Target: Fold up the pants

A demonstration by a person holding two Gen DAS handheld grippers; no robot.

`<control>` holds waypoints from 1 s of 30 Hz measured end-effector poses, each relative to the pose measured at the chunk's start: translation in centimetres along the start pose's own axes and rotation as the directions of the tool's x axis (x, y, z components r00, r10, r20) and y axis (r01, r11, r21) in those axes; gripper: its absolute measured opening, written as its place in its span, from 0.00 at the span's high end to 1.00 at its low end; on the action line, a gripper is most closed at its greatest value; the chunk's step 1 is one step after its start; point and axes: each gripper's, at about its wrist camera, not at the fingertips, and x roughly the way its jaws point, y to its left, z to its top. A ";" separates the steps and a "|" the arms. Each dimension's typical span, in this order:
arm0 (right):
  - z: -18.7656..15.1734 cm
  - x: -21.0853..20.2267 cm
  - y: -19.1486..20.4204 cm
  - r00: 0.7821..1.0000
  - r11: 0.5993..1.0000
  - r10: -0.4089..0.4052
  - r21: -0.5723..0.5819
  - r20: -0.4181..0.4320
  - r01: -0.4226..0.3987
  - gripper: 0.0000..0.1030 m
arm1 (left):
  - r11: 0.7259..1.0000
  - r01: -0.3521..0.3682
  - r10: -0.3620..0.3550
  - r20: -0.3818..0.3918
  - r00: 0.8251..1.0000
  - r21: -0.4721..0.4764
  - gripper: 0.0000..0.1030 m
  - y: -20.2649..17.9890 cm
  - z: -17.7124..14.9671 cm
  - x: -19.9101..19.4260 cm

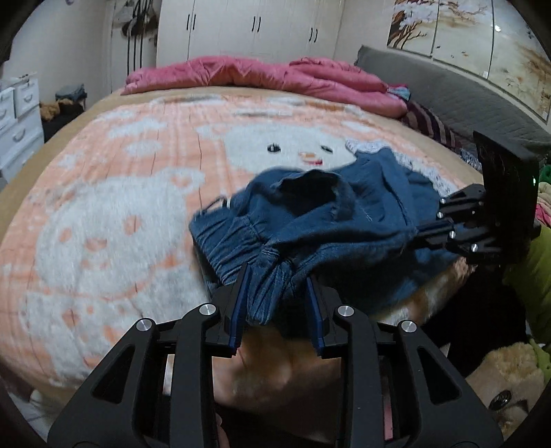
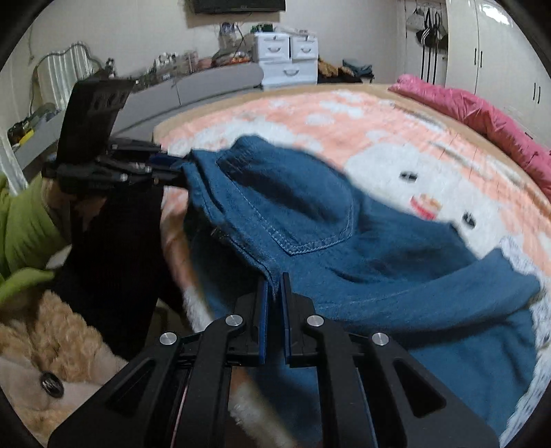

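Blue denim pants (image 1: 310, 220) hang bunched above a bed, held at the waistband by both grippers. My left gripper (image 1: 277, 275) is shut on the elastic waistband at one end. My right gripper (image 2: 274, 281) is shut on the waistband edge beside a back pocket (image 2: 292, 206). In the left wrist view the right gripper (image 1: 430, 224) shows at the right, clamping the pants. In the right wrist view the left gripper (image 2: 165, 169) shows at the upper left, clamping the other end. The pant legs trail onto the blanket (image 2: 465, 310).
A pink and white snowman blanket (image 1: 120, 189) covers the bed. A pink quilt (image 1: 258, 74) lies along the far edge. White wardrobes (image 1: 255, 27) stand behind. White drawers (image 2: 287, 58) and a cluttered shelf stand beyond the bed. A plush toy (image 2: 51, 344) lies near.
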 end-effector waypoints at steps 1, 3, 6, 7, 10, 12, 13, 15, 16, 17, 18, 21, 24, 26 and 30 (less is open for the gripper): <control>-0.5 0.5 0.2 1.000 1.000 0.005 0.015 -0.012 -0.005 0.94 | 1.000 0.001 -0.001 -0.003 1.000 0.000 0.77 0.0 -0.1 0.0; -1.3 1.3 0.7 0.999 1.000 -0.001 0.028 -0.032 0.002 0.93 | 1.000 0.004 -0.004 -0.023 1.000 -0.008 0.74 0.1 -0.1 -0.1; -1.6 1.3 1.0 1.000 0.999 -0.005 0.039 -0.030 0.006 0.91 | 1.000 -0.005 0.004 -0.039 0.999 -0.025 0.63 0.4 -0.5 -1.1; -1.7 1.1 1.2 1.000 0.999 -0.008 0.037 -0.029 0.009 0.91 | 0.999 -0.012 0.011 -0.041 0.999 -0.032 0.59 0.6 -0.8 -1.6; -1.9 1.0 1.1 1.000 0.999 -0.012 0.050 -0.029 0.014 0.90 | 0.997 -0.051 0.050 -0.021 0.999 -0.060 0.59 1.0 -0.9 -3.7; -2.2 1.1 1.2 1.000 0.997 -0.006 0.076 -0.030 0.008 0.88 | 0.995 -0.069 0.071 0.018 0.997 -0.075 0.59 0.9 0.0 -5.1; -2.4 1.1 1.3 1.000 0.997 -0.008 0.079 -0.025 0.009 0.84 | 0.996 -0.067 0.069 0.036 0.997 -0.067 0.59 0.5 0.7 -5.4; -2.5 1.1 1.7 1.000 0.996 0.008 0.089 -0.018 -0.007 0.80 | 0.998 -0.026 0.030 0.067 0.997 -0.054 0.59 -1.2 2.7 -4.8; -2.6 1.1 1.9 1.000 0.996 0.010 0.092 -0.017 -0.008 0.78 | 0.999 0.011 -0.007 0.066 0.998 -0.051 0.59 -2.0 3.4 -4.1; -2.7 1.2 2.1 1.000 0.995 0.007 0.098 -0.019 -0.005 0.77 | 0.997 0.061 -0.058 0.063 0.996 -0.040 0.59 -2.9 4.1 -3.1; -2.6 1.1 2.0 1.000 0.994 0.002 0.105 -0.018 0.000 0.77 | 0.994 0.106 -0.104 0.063 0.993 -0.022 0.59 -4.1 4.6 -1.5; -2.7 -0.4 2.0 1.000 0.989 0.002 0.149 0.008 -0.004 0.77 | 0.990 0.136 -0.137 -0.030 0.990 -0.032 0.74 -5.4 4.3 3.0; -2.6 -2.9 1.4 0.998 0.982 -0.020 0.188 0.061 0.008 0.75 | 0.993 0.112 -0.117 -0.110 0.987 -0.046 0.74 -5.2 2.3 5.5; -2.1 -3.9 0.9 0.994 0.976 -0.064 0.213 0.088 0.044 0.69 | 0.994 0.093 -0.101 -0.142 0.985 -0.060 0.76 -4.8 1.0 6.3; -0.1 -3.0 -1.5 0.989 0.953 -0.106 0.294 0.100 0.073 0.60 | 0.993 0.095 -0.105 -0.141 0.984 -0.071 0.76 -4.4 0.9 6.1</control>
